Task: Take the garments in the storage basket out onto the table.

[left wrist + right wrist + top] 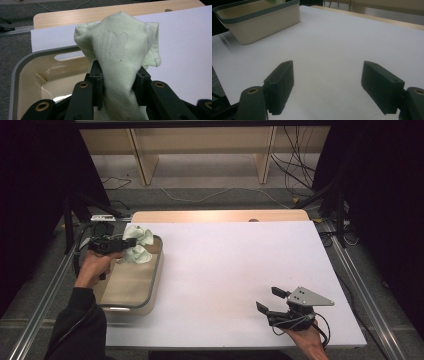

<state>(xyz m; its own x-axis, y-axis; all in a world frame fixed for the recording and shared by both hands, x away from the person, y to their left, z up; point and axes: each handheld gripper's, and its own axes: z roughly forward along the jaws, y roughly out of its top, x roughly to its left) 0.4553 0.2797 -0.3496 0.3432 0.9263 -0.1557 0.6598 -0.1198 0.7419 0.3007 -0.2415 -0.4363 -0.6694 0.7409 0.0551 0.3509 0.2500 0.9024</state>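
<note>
- Left gripper: jaws pinched on a pale green cloth, the pads pressing its bunched waist from both sides. In the high view this gripper sits over the far end of the tub, pointing across it toward the middle of the table.
- Pale green cloth: held clear above the tub's far end. The gathered bulk stands out beyond the jaw tips; a narrower twist runs back between the jaws toward the gripper body. Its long axis follows the gripper's own line, the loose end leading away from the hand. In the high view the cloth overlaps the tub's far right rim; whether its lowest fold touches the rim cannot be told.
- Tub: cream, grey-rimmed, oblong, at the table's left edge, long axis running from the person's side to the far side. Interior beneath the cloth looks bare.
- Table: white top, spreading to the right of the tub.
- Right gripper: jaws spread wide, nothing between them. Seen from above, this gripper rests well to the right of the tub, near the table's front edge, tips aimed back toward it.
- Judgement: the left hand is the nearer hand, and already holds the cloth. Any set-down on open table lies rightward of the tub, along the direction the cloth points.
</note>
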